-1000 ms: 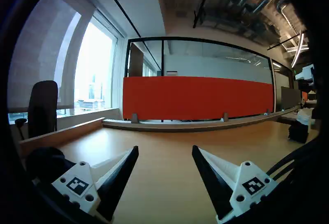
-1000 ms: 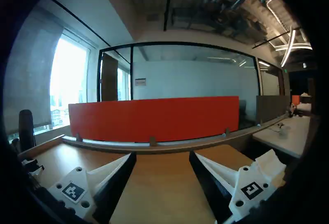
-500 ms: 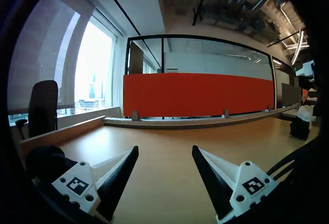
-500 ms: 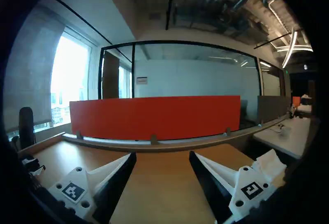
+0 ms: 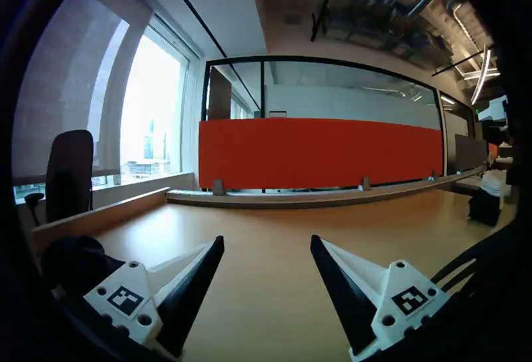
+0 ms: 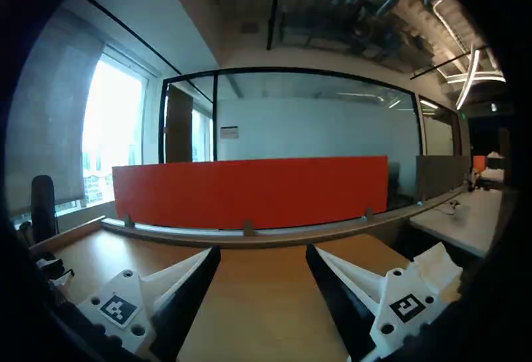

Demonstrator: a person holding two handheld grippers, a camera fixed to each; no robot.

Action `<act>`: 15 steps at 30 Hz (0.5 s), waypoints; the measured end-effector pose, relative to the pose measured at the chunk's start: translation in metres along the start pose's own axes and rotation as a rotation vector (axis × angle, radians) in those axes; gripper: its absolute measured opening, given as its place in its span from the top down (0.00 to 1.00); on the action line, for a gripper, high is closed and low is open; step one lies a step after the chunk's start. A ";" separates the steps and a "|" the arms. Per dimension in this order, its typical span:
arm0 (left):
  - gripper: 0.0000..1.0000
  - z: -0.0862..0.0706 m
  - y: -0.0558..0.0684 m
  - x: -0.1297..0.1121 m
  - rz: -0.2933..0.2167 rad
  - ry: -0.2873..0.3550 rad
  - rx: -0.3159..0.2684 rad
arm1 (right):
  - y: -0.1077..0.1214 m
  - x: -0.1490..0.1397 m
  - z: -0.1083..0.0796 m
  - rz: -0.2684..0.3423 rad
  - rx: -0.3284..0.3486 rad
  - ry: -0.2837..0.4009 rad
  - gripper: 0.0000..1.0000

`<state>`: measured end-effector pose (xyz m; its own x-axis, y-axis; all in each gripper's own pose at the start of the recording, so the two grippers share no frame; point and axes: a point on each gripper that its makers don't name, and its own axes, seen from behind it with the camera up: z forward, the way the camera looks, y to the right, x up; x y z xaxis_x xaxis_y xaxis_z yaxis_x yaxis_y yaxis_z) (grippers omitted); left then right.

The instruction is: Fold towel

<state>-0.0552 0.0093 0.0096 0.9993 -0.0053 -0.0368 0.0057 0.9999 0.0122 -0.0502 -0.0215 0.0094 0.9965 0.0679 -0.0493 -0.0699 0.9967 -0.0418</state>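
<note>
1. Left tool (image 5: 266, 238): released, fingers spread wide with nothing between them, held low over the bare wooden surface (image 5: 266, 212) and aimed at the orange divider panel (image 5: 319, 152).
2. Right tool (image 6: 263, 247): likewise released and empty, levelled over the same wooden surface toward the same panel.
3. White crumpled cloth (image 6: 435, 259): seen in the right gripper view, lying just beside the outer flank of that tool's right finger, off to the right of its line of aim. Judged to be the towel, though too little of it was in sight to be sure.
4. Governing relation: the cloth lay to the right of the right tool, not ahead of it. That tool was judged the nearer, and would need to swing right before closing. The cloth's long axis could not be told.
5. Also present: office chair (image 5: 70, 172) at the far left, by the window (image 5: 149, 116).
</note>
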 end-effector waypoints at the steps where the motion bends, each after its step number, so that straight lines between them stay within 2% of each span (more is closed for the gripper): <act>1: 0.04 0.000 0.000 0.000 0.000 0.000 0.001 | 0.000 0.000 0.000 0.000 0.000 0.000 0.01; 15: 0.03 0.001 0.000 -0.004 0.002 0.000 0.002 | 0.004 0.004 0.005 -0.011 0.011 0.025 0.01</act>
<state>-0.0592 0.0098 0.0107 0.9993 -0.0032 -0.0369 0.0037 0.9999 0.0141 -0.0465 -0.0171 0.0145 0.9957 0.0559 -0.0737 -0.0583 0.9978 -0.0311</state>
